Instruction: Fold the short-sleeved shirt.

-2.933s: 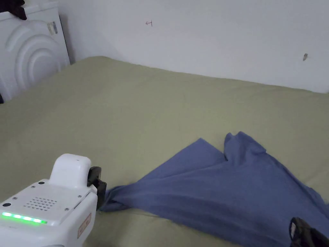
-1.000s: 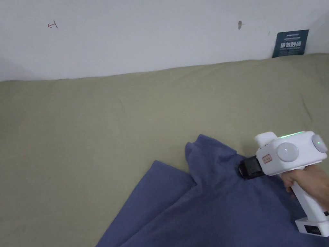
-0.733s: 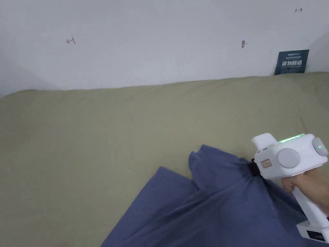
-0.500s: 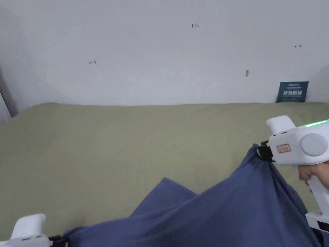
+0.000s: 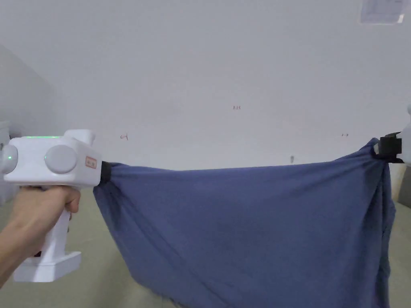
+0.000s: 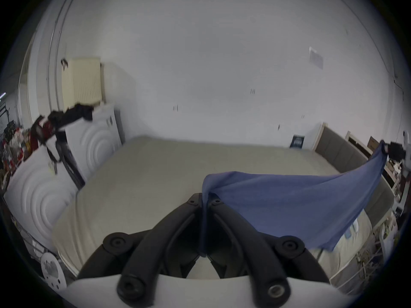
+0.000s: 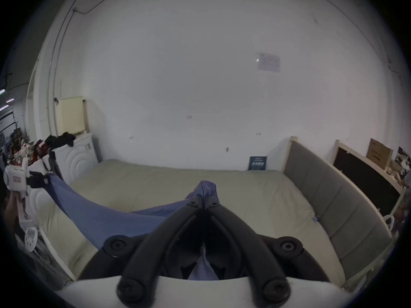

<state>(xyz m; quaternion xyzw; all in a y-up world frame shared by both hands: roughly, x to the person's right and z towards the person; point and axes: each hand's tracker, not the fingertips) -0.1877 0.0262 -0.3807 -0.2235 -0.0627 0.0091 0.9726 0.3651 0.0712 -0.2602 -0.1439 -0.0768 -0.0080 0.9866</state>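
Observation:
The blue short-sleeved shirt (image 5: 249, 228) hangs in the air, stretched wide between both grippers above the bed. My left gripper (image 5: 105, 172) is shut on its left end, held by a hand at the left of the head view. My right gripper (image 5: 386, 147) is shut on the shirt's right end at the picture's right edge. In the left gripper view the jaws (image 6: 205, 201) pinch the blue cloth (image 6: 289, 206), which runs off to the right gripper (image 6: 393, 152). In the right gripper view the jaws (image 7: 204, 202) clamp a bunched corner (image 7: 205, 188), and the left gripper (image 7: 33, 181) holds the far end.
A bed with an olive-green sheet (image 7: 166, 186) lies below the shirt. A white wall (image 5: 224, 80) stands behind it. A grey padded headboard (image 7: 329, 192) borders the bed's right side. White cabinets (image 6: 89, 139) with dark clothes on top stand at the left.
Both grippers have risen and moved apart, lifting the shirt off the bed and spreading it in the air. The head camera has tilted up towards the wall.

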